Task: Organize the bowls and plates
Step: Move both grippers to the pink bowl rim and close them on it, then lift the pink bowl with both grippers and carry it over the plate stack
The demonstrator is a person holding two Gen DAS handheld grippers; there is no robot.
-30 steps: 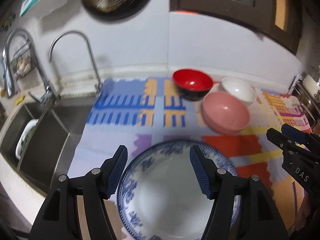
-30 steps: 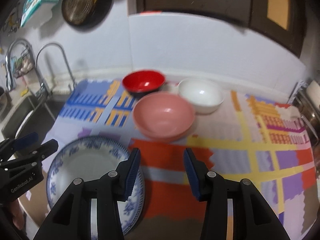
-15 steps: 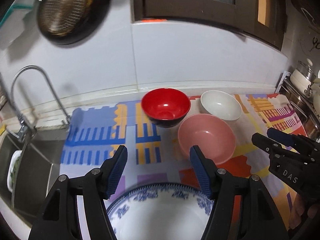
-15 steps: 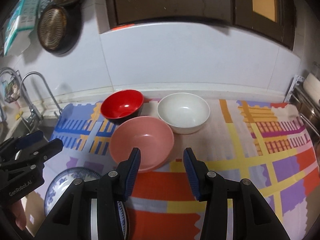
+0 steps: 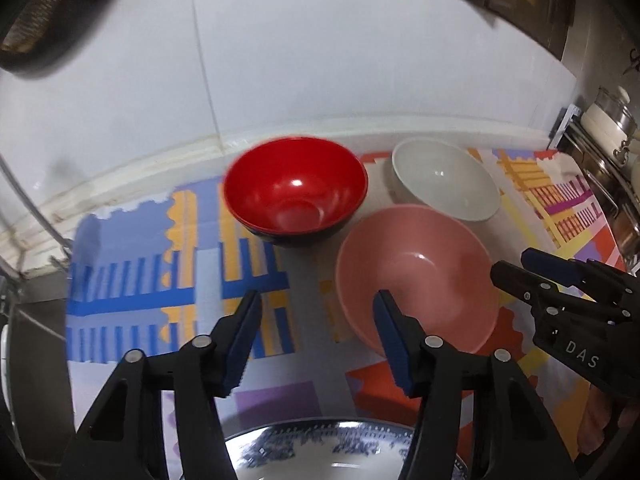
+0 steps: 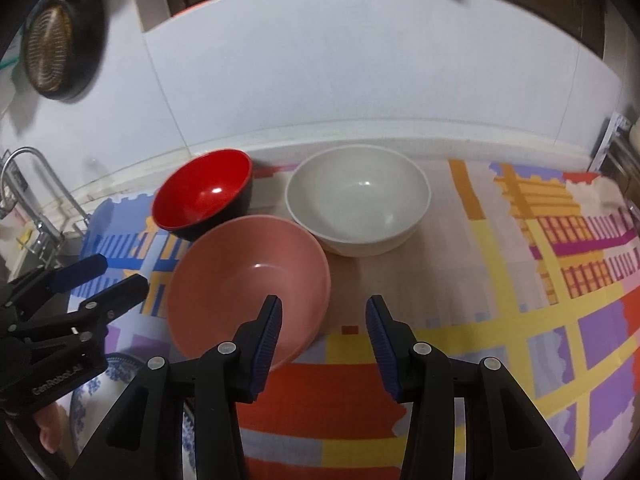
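Three bowls stand close together at the back of the patterned mat: a red bowl, a white bowl and, nearer, a pink bowl. A blue-and-white plate lies at the near edge. My left gripper hovers in front of the red and pink bowls; its jaws are closing with nothing between them. My right gripper is open and empty, just above the pink bowl's right rim. Each gripper shows in the other's view: the right gripper and the left gripper.
The colourful mat covers the counter up to the white tiled wall. A tap and sink lie to the left. A dark pan hangs on the wall. Metal pots on a rack stand at the right end.
Both grippers have moved forward from over the plate toward the bowls, which now look larger. The plate has slid to the bottom of both views. The left jaws stand a little narrower.
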